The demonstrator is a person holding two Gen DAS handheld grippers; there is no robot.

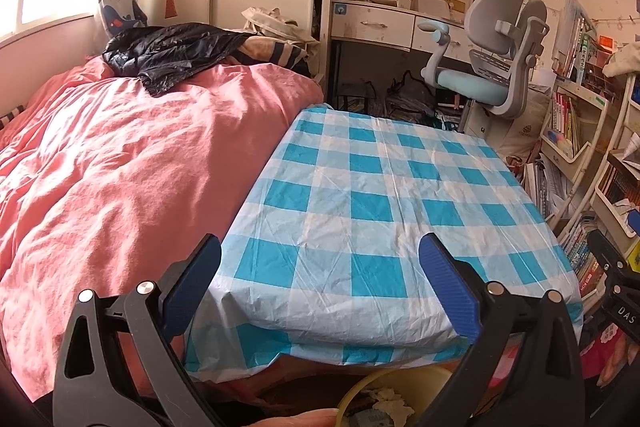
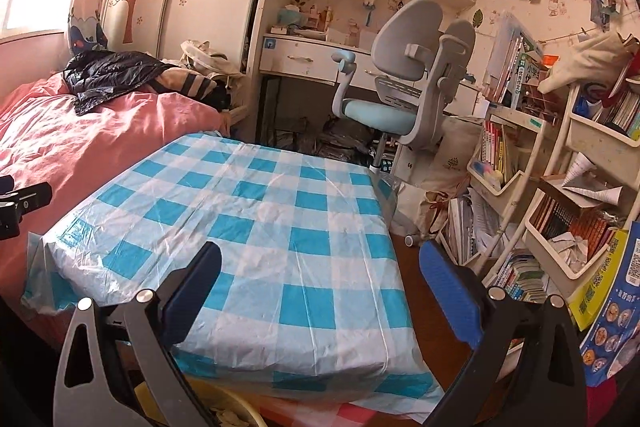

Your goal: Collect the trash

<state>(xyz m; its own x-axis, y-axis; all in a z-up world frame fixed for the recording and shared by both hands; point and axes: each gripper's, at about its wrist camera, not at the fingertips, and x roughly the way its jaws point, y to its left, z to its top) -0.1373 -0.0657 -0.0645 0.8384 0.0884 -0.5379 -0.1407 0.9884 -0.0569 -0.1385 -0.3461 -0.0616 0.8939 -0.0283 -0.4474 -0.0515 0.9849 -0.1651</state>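
Note:
A yellow bin (image 1: 404,383) sits below the table's near edge, with crumpled paper trash (image 1: 388,405) inside; its rim also shows in the right wrist view (image 2: 224,403). My left gripper (image 1: 320,279) is open and empty, above the bin and facing the blue-and-white checked table (image 1: 360,195). My right gripper (image 2: 320,283) is open and empty over the same table's near right corner (image 2: 280,227). The other gripper shows at the left edge of the right wrist view (image 2: 20,203). No trash shows on the tabletop.
A bed with a pink duvet (image 1: 112,163) lies left of the table, with a black jacket (image 1: 172,51) on it. A grey-blue desk chair (image 2: 400,83) and desk stand behind. Bookshelves with books (image 2: 560,187) crowd the right side.

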